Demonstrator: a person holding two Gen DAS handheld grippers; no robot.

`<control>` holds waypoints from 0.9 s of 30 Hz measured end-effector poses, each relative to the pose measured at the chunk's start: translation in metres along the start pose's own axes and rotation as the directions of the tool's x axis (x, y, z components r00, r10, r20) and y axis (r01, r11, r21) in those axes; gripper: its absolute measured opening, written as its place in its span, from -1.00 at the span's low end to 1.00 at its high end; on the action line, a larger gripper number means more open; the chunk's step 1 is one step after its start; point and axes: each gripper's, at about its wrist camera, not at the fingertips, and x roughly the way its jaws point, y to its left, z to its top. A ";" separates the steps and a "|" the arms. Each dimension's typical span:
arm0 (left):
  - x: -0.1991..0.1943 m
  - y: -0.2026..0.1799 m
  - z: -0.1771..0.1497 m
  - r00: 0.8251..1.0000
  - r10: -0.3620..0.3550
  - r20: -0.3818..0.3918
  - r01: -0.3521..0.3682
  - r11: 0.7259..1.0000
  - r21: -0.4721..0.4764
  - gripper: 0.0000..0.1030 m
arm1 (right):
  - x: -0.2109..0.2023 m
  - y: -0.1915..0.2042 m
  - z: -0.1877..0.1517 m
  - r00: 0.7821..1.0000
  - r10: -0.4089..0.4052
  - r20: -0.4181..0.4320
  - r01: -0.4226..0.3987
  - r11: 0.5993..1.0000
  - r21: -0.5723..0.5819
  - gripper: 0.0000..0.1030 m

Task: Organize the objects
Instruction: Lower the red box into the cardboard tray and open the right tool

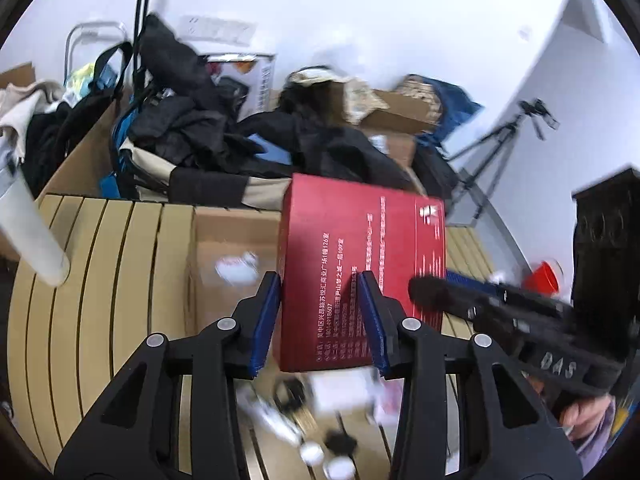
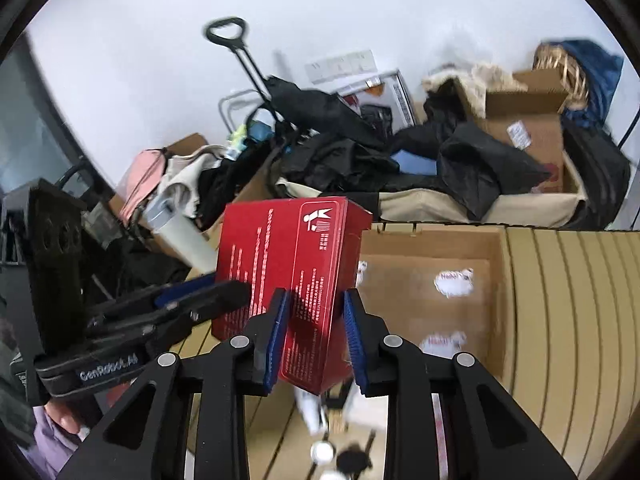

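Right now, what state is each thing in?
red box: lifted off the table, held at both ends
left gripper: jaws shut on the red box
right gripper: jaws shut on the red box
cardboard box: open, a few white wrappers inside
small items under the red box: blurred, unclear

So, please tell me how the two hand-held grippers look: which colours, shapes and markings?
Each hand-held gripper, left and right, has black angular plastic arms, silver round pivot pins and ribbed blue pads. A black strap on the left one reads GenRobot.AI. A lilac sleeve shows below it.
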 end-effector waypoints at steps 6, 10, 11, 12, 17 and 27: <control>0.106 0.062 0.023 0.984 0.137 -0.116 -0.145 0.988 -0.061 -0.35 | 0.128 -0.035 0.026 0.991 -0.008 -0.137 0.018 0.997 0.071 -0.41; 0.150 0.074 0.008 0.942 0.302 -0.143 -0.302 0.953 0.023 -0.46 | 0.209 -0.051 0.009 0.965 -0.061 -0.254 0.080 0.995 0.065 -0.42; 0.152 0.076 0.005 0.932 0.335 -0.139 -0.334 0.942 0.032 -0.44 | 0.218 -0.054 0.008 0.960 -0.058 -0.273 0.080 0.994 0.070 -0.42; 0.152 0.078 0.001 0.933 0.331 -0.139 -0.329 0.943 0.038 -0.44 | 0.220 -0.055 0.008 0.970 -0.024 -0.244 0.045 0.995 0.084 -0.42; 0.126 0.071 0.002 0.937 0.330 -0.116 -0.325 0.944 0.056 -0.14 | 0.217 -0.052 0.014 0.964 -0.066 -0.257 0.069 0.998 0.003 -0.42; -0.027 -0.009 0.013 0.883 0.466 0.051 -0.468 0.871 0.152 0.83 | 0.023 -0.049 0.026 0.980 -0.189 -0.067 0.180 0.976 -0.120 1.00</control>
